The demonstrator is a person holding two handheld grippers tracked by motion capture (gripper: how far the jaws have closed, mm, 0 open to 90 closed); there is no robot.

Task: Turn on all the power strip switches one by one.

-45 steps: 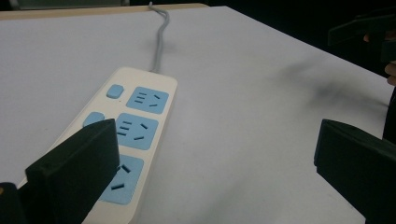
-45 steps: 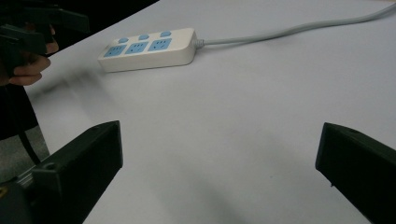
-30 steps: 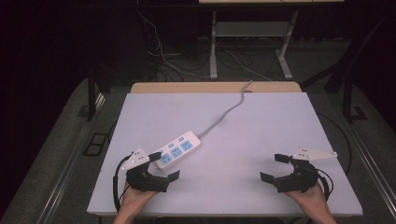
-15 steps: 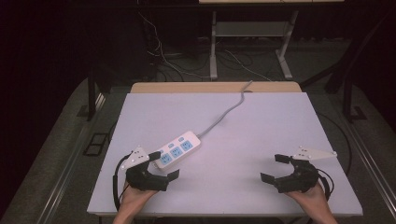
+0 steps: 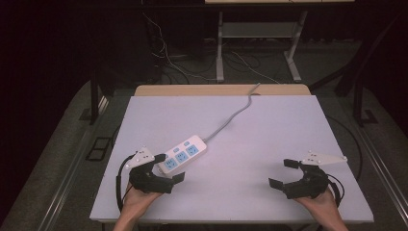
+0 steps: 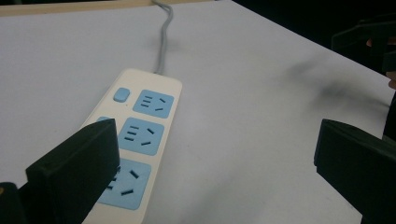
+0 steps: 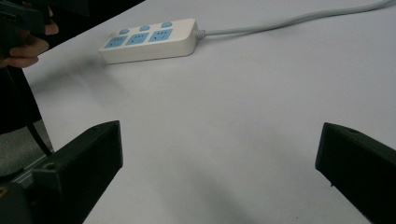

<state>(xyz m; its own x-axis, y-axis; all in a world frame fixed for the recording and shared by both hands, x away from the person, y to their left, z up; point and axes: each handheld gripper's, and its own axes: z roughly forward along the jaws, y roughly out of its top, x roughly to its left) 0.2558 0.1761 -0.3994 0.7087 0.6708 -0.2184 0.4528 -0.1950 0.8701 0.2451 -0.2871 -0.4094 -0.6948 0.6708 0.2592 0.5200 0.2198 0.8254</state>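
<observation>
A cream power strip (image 5: 185, 152) with blue sockets and small blue switches lies left of the table's middle, its grey cable (image 5: 232, 118) running off the far edge. My left gripper (image 5: 168, 168) stands open at the strip's near end, one jaw beside the nearest socket (image 6: 126, 183). In the left gripper view the strip (image 6: 140, 140) lies just ahead of the jaws. My right gripper (image 5: 284, 172) is open at the table's near right, nothing between its jaws. The right gripper view shows the strip (image 7: 149, 41) far off at the upper left.
The white table (image 5: 269, 125) has a wooden strip along its far edge. Beyond it stand a metal frame (image 5: 255, 33) and loose cables (image 5: 173, 62) on the dark floor. A hand (image 7: 25, 44) holding the left gripper is visible in the right gripper view.
</observation>
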